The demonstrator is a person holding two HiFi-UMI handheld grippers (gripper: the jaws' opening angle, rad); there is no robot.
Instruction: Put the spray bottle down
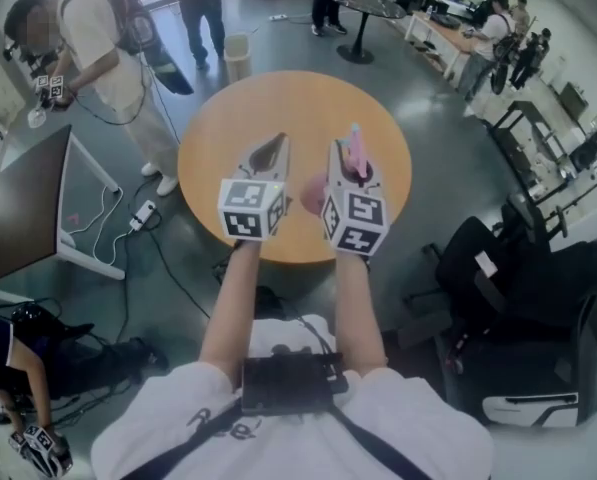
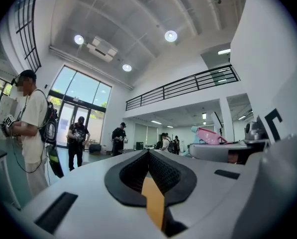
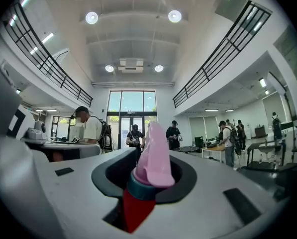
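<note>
Spreading beneath both grippers, a round wooden table (image 1: 278,108) stands on the grey floor (image 1: 448,138) of a tall hall with a glazed entrance (image 3: 131,108) and several people (image 1: 200,8) about. The right gripper (image 3: 144,158) is part-closed on the spray bottle (image 3: 153,166), above the table's near side: long axis upright, pink head on top, red body down between the jaws. The left gripper (image 2: 148,156) has its jaws together, empty

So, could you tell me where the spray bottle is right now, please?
In the head view the spray bottle sits just right of centre, held by the right gripper over the near side of the round table, beside the left gripper.
</note>
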